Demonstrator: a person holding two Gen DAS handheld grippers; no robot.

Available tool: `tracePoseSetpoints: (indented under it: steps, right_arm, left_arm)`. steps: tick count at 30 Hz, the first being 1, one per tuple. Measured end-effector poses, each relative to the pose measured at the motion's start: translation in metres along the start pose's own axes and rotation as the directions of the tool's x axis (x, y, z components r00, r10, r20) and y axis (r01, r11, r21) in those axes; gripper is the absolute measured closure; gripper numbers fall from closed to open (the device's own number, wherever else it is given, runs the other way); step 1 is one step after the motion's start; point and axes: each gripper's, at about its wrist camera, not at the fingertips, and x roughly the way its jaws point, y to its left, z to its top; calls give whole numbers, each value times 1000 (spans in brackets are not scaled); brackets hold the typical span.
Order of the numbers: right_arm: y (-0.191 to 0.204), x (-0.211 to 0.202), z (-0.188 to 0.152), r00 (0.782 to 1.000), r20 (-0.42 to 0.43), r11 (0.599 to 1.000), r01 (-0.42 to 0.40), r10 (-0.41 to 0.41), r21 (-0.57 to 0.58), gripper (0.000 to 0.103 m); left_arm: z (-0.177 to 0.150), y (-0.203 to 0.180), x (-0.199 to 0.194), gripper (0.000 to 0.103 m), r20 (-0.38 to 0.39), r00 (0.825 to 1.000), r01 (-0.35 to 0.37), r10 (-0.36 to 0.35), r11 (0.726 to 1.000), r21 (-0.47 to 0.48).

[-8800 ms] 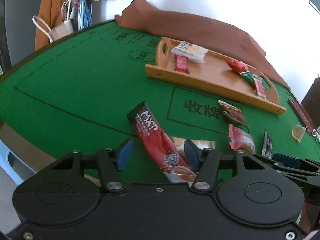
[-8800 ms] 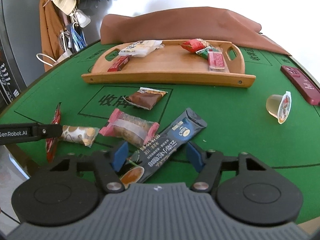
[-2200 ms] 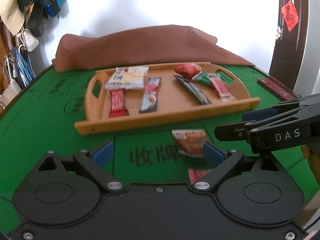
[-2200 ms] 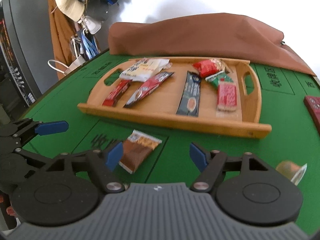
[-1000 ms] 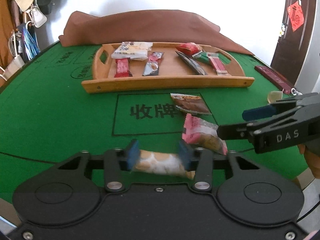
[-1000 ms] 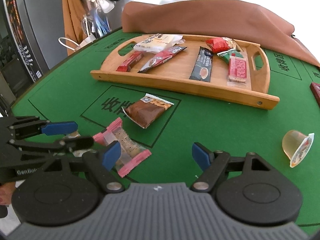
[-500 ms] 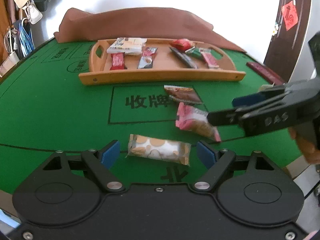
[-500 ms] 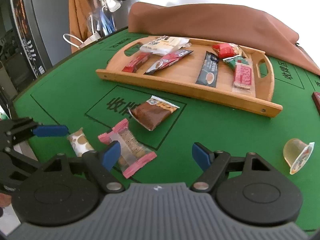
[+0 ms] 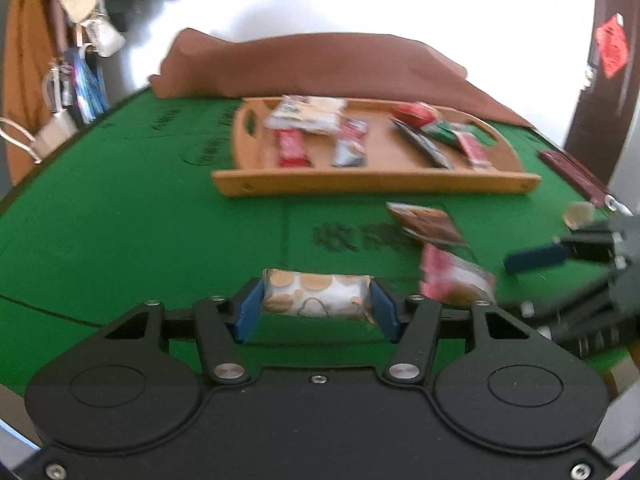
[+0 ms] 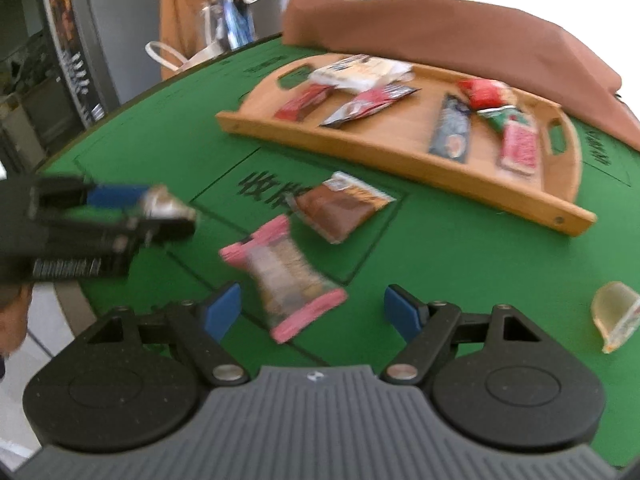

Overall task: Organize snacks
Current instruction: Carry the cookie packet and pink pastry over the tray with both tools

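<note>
- Readable writing is scarce: the green table felt point(image 10: 460, 256) carries black printed Chinese characters just ahead of our right gripper point(image 10: 312, 308), smeared by motion. The wrappers' print is too blurred to read in either view.
- Our left gripper point(image 9: 316, 300) is closing on one cream packet with tan dots point(image 9: 316, 294); the blue pads point(image 9: 250, 308) touch both of its ends, so it is grasped between the jaws.
- Our right gripper stands wide and released; one pink-edged cracker pack point(image 10: 282, 276) lies on the felt between its fingers, nearer the left one, with neither pad touching it.
- Just beyond that pack lies one brown snack pouch point(image 10: 340, 208), over the printed characters.
- Far ahead of both tools sits one wooden tray point(image 10: 400, 152) holding seven packets: a pale bag point(image 10: 360, 70), two red bars point(image 10: 302, 102), a red-and-silver stick point(image 10: 368, 104), a dark stick point(image 10: 452, 130), a red pouch point(image 10: 486, 92) and a green-and-red wrapper point(image 10: 500, 114).
- To the right of our right gripper lies one tipped jelly cup point(image 10: 614, 316) on the felt.
- Behind the tray lies one brown cloth point(image 10: 460, 32).
</note>
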Motion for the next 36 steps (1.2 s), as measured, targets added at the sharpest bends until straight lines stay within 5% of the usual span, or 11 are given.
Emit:
tracePoseSetpoints:
  steps: [9,14,19,29,36]
  right_arm:
    - [28,11,4,1000,21,999,5,-4,-50,25]
    - [34,11,3,997,40,996,68,-65,-56,60]
    - [27,5,5,998,41,998,56,-56,0,69]
    - [3,-23,9,995,87,995,43,-51,88,72]
    - [-26,-42,23,977,155,982,121,-144,146,71]
  left_arm:
    - [12,11,4,47,14,1000,-22,23,999,-42]
    - [17,9,7,47,16,1000,-17,18,999,-39]
    - [23,5,8,47,27,1000,-15,16,999,-29]
    - [45,1,10,47,63,998,-4,5,1000,-16]
    - [66,-1,20,47,82,997,-12,13,1000,-11]
